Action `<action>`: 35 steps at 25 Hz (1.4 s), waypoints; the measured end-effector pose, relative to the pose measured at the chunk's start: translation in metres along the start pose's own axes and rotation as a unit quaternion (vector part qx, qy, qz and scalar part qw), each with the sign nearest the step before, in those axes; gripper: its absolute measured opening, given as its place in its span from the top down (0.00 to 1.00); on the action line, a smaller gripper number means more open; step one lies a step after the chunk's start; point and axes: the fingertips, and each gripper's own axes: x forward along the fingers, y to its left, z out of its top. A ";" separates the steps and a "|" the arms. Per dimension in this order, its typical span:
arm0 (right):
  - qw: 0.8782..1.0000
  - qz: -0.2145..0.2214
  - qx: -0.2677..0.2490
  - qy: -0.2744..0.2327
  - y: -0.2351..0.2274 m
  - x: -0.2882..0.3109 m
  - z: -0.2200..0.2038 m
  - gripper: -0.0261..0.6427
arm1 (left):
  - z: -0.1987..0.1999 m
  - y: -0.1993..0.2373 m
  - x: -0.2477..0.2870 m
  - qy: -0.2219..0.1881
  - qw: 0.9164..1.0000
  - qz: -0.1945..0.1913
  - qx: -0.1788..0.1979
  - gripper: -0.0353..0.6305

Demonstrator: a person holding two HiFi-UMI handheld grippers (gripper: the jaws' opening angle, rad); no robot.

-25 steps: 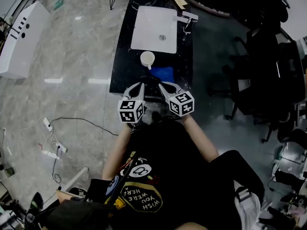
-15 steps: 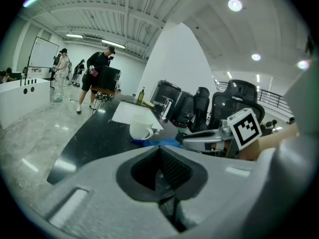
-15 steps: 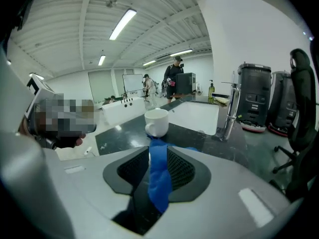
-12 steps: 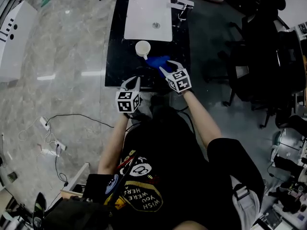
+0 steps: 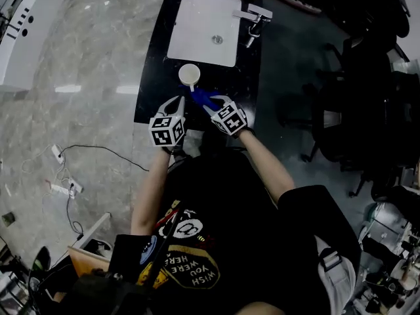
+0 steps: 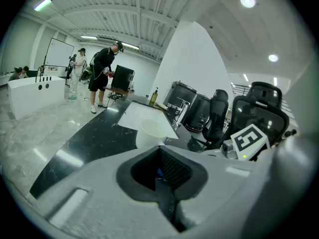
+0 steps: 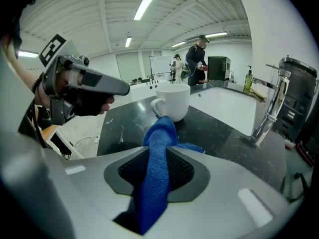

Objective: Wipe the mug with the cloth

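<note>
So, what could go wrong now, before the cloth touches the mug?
First, the mug stands free on the black counter, and the left claw is shut and not on it. A push from the blue cloth could slide or tip it, perhaps toward the sink just behind.
Second, the right claw is closing on only a narrow fold of the blue cloth. The loose end may drag on the counter or slip out.

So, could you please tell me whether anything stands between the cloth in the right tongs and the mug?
Nothing visible does. The right tongs are closing on the blue cloth, and the white mug stands just beyond it on the black counter. The left tongs hang off to the side, out of that path.
</note>
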 end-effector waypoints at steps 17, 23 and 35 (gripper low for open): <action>0.994 -0.048 -0.093 0.000 -0.072 0.015 0.067 0.81 | 0.066 0.022 0.088 -0.017 0.996 -0.068 -0.058 0.94; 0.979 -0.009 -0.202 -0.018 -0.007 -0.010 0.061 0.81 | 0.062 0.017 0.088 -0.018 0.998 -0.052 -0.027 0.94; 0.974 -0.092 -0.205 0.004 -0.071 0.012 0.088 0.81 | 0.059 0.012 0.091 -0.012 0.998 -0.054 -0.007 0.94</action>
